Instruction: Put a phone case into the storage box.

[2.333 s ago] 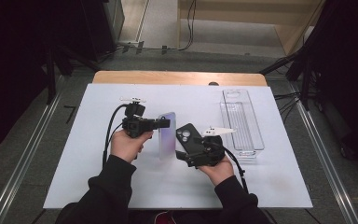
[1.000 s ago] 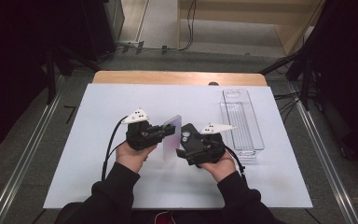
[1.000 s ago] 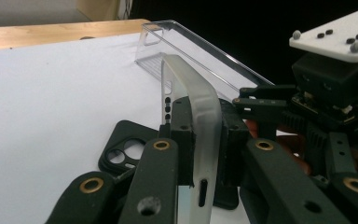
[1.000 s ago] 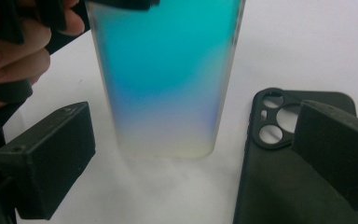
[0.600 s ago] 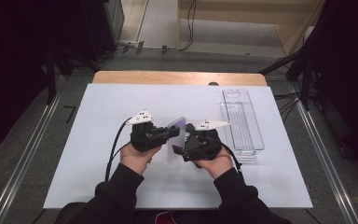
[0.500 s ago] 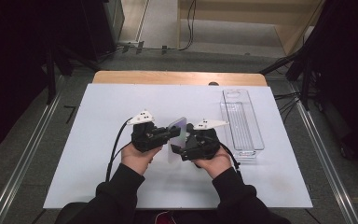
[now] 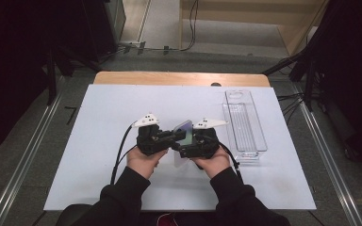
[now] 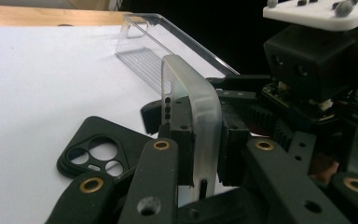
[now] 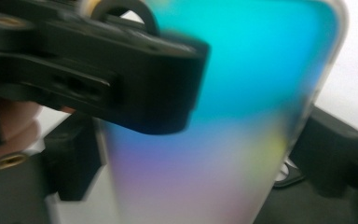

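We've got both grippers meeting in the middle of the white table, near edge, with a translucent phone case held up between them. In the left gripper view the case stands upright on its edge and the left gripper is clenched on it — one pad on each side of the frosted rim, pressing. From above, that left gripper sits just left of the case, hand underneath it.

The right gripper comes in from the right, nearly touching the left one. Its jaws have just been closing with the case between them. In the right gripper view the case shows its iridescent face, teal up top fading to purple and yellow, and the gripper's own jaws stand on either edge of it. The frame is blurry though, so we can't tell whether the pads actually press on the case yet.

A black phone case lies flat on the table just under the grippers, camera cutouts facing up — nothing is touching it as far as we can see.

Off to the right, well apart from the hands, a clear plastic tray lies lengthwise on the table, running near to far.
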`<state>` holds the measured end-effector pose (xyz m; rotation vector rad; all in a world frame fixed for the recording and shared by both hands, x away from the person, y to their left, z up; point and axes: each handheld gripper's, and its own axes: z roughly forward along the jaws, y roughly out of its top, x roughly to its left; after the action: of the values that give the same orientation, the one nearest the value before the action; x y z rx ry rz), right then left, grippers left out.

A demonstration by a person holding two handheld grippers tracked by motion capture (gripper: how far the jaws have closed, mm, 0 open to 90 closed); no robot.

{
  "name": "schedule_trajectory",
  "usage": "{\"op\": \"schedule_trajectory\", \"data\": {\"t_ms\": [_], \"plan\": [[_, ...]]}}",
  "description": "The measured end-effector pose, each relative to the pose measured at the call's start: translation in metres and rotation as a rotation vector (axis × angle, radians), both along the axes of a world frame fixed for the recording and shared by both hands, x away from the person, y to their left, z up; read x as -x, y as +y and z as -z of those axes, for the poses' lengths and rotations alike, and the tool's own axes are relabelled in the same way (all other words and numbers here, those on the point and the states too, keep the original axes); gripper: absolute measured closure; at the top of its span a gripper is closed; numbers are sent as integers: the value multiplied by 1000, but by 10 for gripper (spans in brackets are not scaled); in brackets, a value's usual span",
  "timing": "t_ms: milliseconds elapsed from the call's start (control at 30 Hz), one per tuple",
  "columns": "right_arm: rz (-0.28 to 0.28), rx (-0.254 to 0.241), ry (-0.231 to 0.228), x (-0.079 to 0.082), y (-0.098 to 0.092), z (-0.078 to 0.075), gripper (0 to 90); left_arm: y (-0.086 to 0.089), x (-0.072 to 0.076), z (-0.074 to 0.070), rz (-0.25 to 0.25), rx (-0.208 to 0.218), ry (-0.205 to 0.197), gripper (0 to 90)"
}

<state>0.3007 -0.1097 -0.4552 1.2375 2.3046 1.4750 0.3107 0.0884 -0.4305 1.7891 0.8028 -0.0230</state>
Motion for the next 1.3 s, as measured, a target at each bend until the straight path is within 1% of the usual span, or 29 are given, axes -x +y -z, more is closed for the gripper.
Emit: {"op": "schedule_trajectory", "data": {"t_ms": [67, 133, 200, 233, 267, 300, 333, 400, 467, 567, 600, 633, 667, 733, 767, 833, 867, 900, 933, 1033, 1100, 1133, 1167, 1267, 1300], "plan": [[5, 16, -1, 0, 0, 0, 137, 0, 0, 0, 0, -1, 8, 805], [6, 16, -2, 1, 0, 0, 140, 1, -1, 0, 2, 1, 10, 805], [7, 10, -4, 1, 0, -1, 142, 1, 0, -2, -3, -2, 2, 801], [7, 12, -8, 1, 0, -1, 143, 2, 0, -2, -6, 9, 4, 786], [8, 18, -11, 1, 0, -2, 143, 3, 0, -4, -11, 15, 2, 741], [9, 22, -12, 1, 0, -1, 143, 3, 0, -5, -17, 15, 1, 719], [9, 22, -9, 1, 0, -1, 144, 4, 0, -6, -18, 14, 7, 704], [11, 25, -4, 0, -2, 0, 144, 6, -1, -8, -22, 15, 17, 628], [13, 26, 0, -1, -3, 0, 144, 7, -1, -10, -31, 12, 16, 580], [16, 30, 3, -2, -5, 0, 144, 11, -1, -14, -30, 8, 14, 504], [16, 32, 5, -2, -5, 0, 144, 13, -1, -15, -26, 14, 6, 484], [18, 29, 5, -3, -7, 1, 144, 14, -1, -17, -22, 23, 7, 446], [20, 23, 7, -3, -8, 1, 144, 16, -1, -18, -16, 33, 19, 423], [27, 28, 9, -3, -9, 0, 144, 21, -2, -19, -12, 39, 31, 401], [29, 24, 6, -3, -10, -1, 144, 23, -1, -20, -11, 36, 35, 390], [28, 9, 8, -2, -12, -3, 144, 27, -1, -22, -2, 44, 41, 388], [31, 8, 4, -2, -13, -4, 144, 28, -1, -22, 3, 48, 44, 369], [32, 6, 2, -2, -14, -5, 144, 29, -1, -23, 12, 45, 54, 350], [30, 2, 3, -2, -16, -6, 144, 31, 0, -23, 16, 39, 59, 350], [17, -1, -6, -1, -19, -11, 144, 36, 1, -24, 30, 19, 61, 341], [12, 1, -4, -2, -21, -13, 144, 39, 1, -23, 52, 11, 71, 327], [5, -4, -2, -2, -22, -15, 144, 40, 1, -23, 62, 4, 82, 327], [-9, -8, 2, -3, -23, -16, 144, 42, 2, -22, 65, -4, 83, 327], [-33, -13, 12, -4, -26, -19, 145, 46, 1, -19, 96, -31, 95, 327], [-39, -5, 10, -4, -27, -20, 145, 48, 1, -18, 110, -44, 96, 327]]}}
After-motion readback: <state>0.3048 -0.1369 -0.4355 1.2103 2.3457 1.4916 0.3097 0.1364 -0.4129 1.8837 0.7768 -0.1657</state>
